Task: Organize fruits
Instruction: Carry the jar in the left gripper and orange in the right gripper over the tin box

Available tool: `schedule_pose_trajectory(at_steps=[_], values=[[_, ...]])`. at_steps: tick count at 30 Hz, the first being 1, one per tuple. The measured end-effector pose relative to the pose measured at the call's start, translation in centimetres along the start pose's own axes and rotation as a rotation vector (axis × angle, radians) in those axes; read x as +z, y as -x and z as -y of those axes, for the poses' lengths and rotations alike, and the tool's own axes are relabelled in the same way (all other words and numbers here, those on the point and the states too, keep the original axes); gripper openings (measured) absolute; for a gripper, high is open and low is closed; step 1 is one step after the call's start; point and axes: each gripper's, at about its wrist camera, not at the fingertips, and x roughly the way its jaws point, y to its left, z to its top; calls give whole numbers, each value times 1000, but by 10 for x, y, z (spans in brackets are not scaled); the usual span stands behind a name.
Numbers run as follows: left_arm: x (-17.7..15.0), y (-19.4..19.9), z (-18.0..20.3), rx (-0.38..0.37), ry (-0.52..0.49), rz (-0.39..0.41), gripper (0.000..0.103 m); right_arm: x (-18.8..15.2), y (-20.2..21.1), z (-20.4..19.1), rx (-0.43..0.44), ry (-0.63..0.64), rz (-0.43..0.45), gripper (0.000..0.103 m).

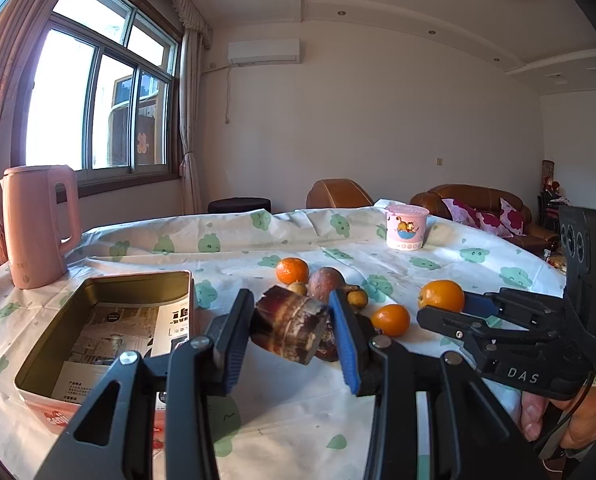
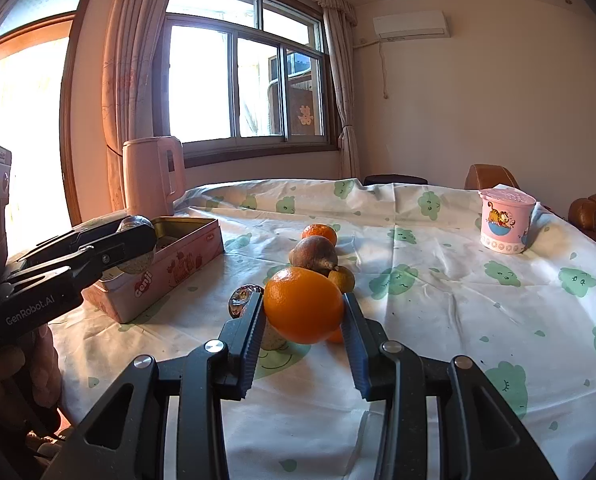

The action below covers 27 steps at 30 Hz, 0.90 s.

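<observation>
L tongs (image 1: 292,330) clamp sugarcane chunk (image 1: 290,326), seen only L view; R tongs (image 2: 303,322) clamp orange (image 2: 303,304).

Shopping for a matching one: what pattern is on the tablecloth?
White tablecloth printed with green smiling cloud shapes, clearest in the right wrist view.

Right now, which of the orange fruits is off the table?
The big orange clamped in the right tool. The two smaller ones, the far one and the near one, lie on the tablecloth.
</observation>
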Motion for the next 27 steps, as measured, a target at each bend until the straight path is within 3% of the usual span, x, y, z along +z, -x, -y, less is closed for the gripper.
schedule_pose_trajectory(at_steps=[10, 20, 27], values=[[4, 2, -25, 73, 40, -43, 41, 8, -10, -7, -19, -8, -64, 40], [12, 6, -80, 205, 72, -89, 41, 50, -34, -51, 91, 53, -85, 40], [10, -7, -118, 269, 114, -167, 41, 76, -66, -90, 158, 111, -119, 40]])
